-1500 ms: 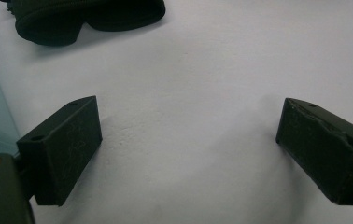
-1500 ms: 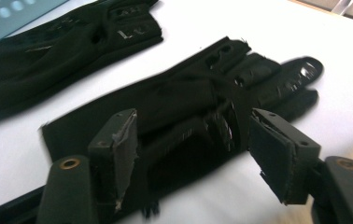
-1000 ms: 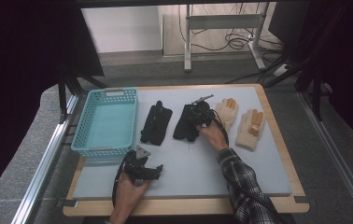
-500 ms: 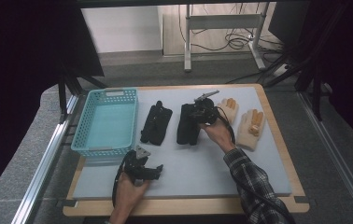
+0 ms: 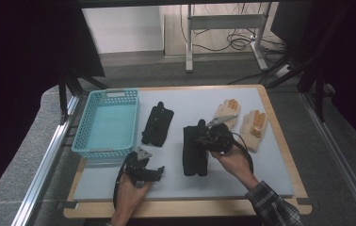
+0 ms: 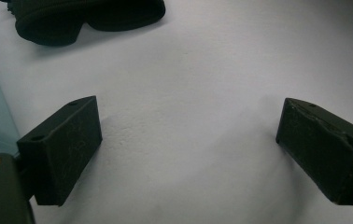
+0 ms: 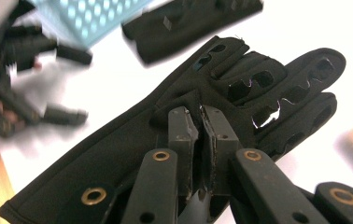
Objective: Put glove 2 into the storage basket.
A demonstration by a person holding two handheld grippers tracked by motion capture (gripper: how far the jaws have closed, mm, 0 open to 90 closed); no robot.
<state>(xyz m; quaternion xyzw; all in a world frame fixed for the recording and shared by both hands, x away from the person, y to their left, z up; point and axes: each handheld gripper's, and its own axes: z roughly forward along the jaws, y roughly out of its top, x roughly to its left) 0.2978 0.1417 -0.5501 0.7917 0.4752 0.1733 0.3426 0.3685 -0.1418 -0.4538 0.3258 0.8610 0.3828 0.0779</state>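
The right hand-held gripper (image 7: 201, 122) pinches a small fold of the black glove (image 7: 240, 88) at mid-desk, a shallow hold that could slip when lifted; the left hand-held gripper (image 6: 188, 154) rests spread.

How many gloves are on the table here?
4: two black, one beside the basket and one pinched by the right gripper; two tan at the right.

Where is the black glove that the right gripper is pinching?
In the high view, that black glove lies mid-table, right of the other black glove and left of the tan gloves, clamped by the right gripper.
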